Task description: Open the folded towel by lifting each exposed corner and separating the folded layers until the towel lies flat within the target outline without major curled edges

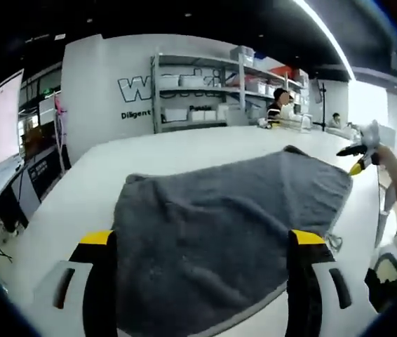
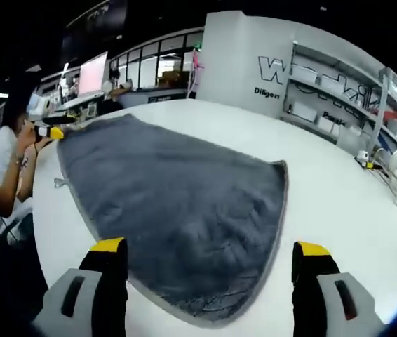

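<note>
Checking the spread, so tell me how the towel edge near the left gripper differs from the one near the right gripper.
By the left gripper the towel edge runs fairly straight, with ripples behind it. By the right gripper the edge curves to a rounded corner and lies smooth. Both lie between open jaws on the white table.

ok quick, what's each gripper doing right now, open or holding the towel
Left gripper: open, jaws wide apart over the grey towel, holding nothing.
Right gripper: open, jaws spread over the towel's near edge, holding nothing.
</note>
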Demonstrator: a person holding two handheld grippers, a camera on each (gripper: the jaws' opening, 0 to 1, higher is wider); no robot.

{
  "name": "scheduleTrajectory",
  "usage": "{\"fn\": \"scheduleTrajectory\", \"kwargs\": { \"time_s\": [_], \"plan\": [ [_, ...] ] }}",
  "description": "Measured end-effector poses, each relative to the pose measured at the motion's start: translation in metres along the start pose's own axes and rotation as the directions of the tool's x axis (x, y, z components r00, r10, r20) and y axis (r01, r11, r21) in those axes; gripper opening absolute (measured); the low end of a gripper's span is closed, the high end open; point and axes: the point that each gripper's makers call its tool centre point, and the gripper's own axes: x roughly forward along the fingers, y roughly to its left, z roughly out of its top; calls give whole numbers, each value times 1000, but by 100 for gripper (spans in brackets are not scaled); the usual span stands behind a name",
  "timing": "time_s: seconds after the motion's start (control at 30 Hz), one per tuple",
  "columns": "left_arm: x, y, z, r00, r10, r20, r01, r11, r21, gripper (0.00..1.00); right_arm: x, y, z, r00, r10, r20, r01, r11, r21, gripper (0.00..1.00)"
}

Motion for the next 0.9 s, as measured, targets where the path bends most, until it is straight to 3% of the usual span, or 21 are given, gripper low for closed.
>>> {"fn": "scheduleTrajectory", "kwargs": {
  "time_s": [0.33, 0.5, 0.8, 0.9],
  "plan": [
    [-28, 14, -20, 997, 70, 23, -68, 994, -84, 99, -9, 30, -5, 999, 18, 30, -18, 1000, 13, 99],
    [-40, 33, -36, 990, 141, -27, -143, 984, -104, 99, -11, 37, -5, 1000, 12, 19, -12, 1000, -3, 99],
    [-47, 74, -43, 967, 254, -27, -255, 953, -162, 96, -13, 51, 4, 998, 43, 45, -43, 999, -10, 99],
    [-43, 86, -47, 962, 273, -24, -273, 943, -191, 89, -13, 53, 4, 998, 48, 48, -48, 999, -12, 99]
  ]
}}
